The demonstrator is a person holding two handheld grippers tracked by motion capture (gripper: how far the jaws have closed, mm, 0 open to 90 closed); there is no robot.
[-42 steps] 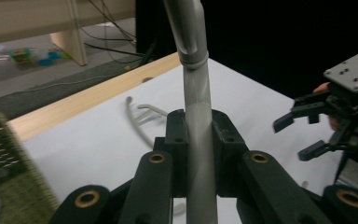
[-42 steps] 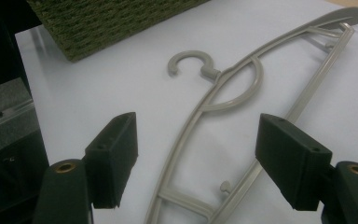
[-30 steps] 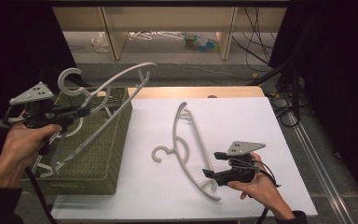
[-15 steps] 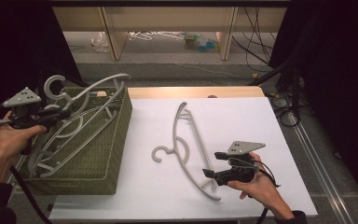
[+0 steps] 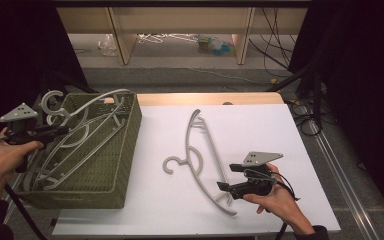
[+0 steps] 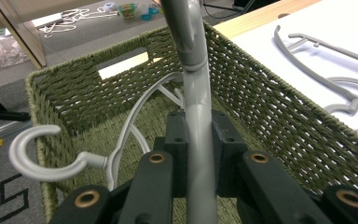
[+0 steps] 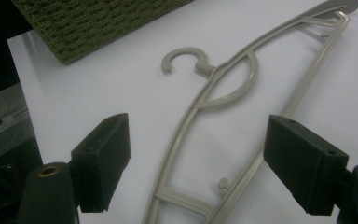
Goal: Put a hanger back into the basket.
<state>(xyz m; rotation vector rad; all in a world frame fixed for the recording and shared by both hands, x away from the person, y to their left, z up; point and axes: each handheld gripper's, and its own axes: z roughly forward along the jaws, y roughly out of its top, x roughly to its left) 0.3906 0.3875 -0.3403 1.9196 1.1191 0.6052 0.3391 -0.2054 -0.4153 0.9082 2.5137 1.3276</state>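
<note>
My left gripper (image 5: pixel 55 131) is shut on a grey plastic hanger (image 5: pixel 98 99), clamping its bar (image 6: pixel 198 140) between the jaws. The hanger lies tilted across the top of the green woven basket (image 5: pixel 126 150) at the table's left, hook toward my hand. A paler hanger (image 6: pixel 44 158) rests inside the basket (image 6: pixel 270 107). A second grey hanger (image 5: pixel 200 150) lies flat on the white sheet (image 5: pixel 265 130). My right gripper (image 5: pixel 228 176) stands open just over that hanger's near end. In the right gripper view, the hanger (image 7: pixel 223 88) runs between the wide-apart jaws (image 7: pixel 203 156) without touching them.
The basket's corner (image 7: pixel 93 23) lies to the left of the right gripper. Behind the table stand wooden shelf legs (image 5: pixel 122 40) with clutter on the floor. Cables (image 5: pixel 305 110) hang past the right edge. Bare white sheet stretches right of the flat hanger.
My left hand has moved left and down, carrying the held hanger lower over the basket. The right hand and the hanger on the sheet have not moved.
</note>
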